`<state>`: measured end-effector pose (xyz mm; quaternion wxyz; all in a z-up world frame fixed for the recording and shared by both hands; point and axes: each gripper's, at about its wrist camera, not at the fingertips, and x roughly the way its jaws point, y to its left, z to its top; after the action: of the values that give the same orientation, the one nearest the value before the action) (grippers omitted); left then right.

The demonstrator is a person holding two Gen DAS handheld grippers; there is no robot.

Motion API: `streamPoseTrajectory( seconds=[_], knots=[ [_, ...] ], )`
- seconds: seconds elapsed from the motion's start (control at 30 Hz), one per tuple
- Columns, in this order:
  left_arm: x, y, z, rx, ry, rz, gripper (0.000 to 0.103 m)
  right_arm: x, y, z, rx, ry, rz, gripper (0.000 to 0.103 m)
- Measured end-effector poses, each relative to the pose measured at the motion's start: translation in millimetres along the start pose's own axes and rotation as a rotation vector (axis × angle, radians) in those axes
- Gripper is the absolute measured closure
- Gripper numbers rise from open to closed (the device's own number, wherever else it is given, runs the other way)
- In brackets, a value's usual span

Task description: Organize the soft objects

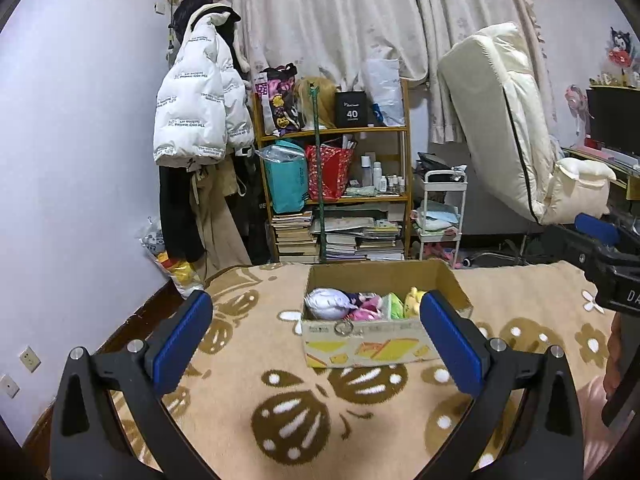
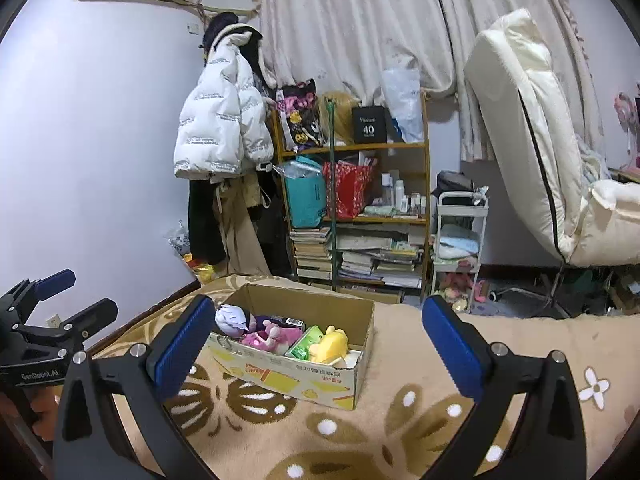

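Observation:
An open cardboard box [image 1: 360,344] [image 2: 296,380] sits on a beige patterned blanket. Inside it lie soft toys: a white-purple plush [image 1: 328,304] [image 2: 232,318], a pink plush [image 1: 366,308] [image 2: 272,338], a green one [image 1: 394,306] [image 2: 306,342] and a yellow one [image 1: 414,300] [image 2: 330,346]. My left gripper [image 1: 316,340] hangs open in front of the box with nothing between its blue pads. My right gripper [image 2: 318,342] is open too, wide and holding nothing, off to the box's right. Each gripper shows at the edge of the other's view.
The blanket [image 1: 280,412] covers a bed whose edge drops off to the left. Behind stand a wooden shelf [image 1: 332,132] with bags and books, hanging coats [image 1: 200,100], a small white cart [image 1: 440,216] and a cream recliner [image 1: 504,120].

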<state>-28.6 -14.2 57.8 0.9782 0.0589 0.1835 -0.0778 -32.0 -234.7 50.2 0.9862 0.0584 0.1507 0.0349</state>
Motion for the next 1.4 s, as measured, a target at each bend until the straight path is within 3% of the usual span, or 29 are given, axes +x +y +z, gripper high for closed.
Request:
streamPoseTrajectory(
  seconds=[0.43, 1.17, 1.4],
  knots=[
    [-13, 1, -32, -0.001, -0.032, 0.019, 0.001, -35, -2, -33, 0.007, -0.089, 0.006, 0.000],
    [6, 9, -38, -0.021, -0.029, 0.056, 0.001, -9, -23, -50, 0.063, -0.004, -0.010, 0.000],
    [9, 10, -38, -0.023, -0.017, 0.058, 0.001, -8, -22, -50, 0.057, -0.014, -0.024, 0.000]
  ],
)
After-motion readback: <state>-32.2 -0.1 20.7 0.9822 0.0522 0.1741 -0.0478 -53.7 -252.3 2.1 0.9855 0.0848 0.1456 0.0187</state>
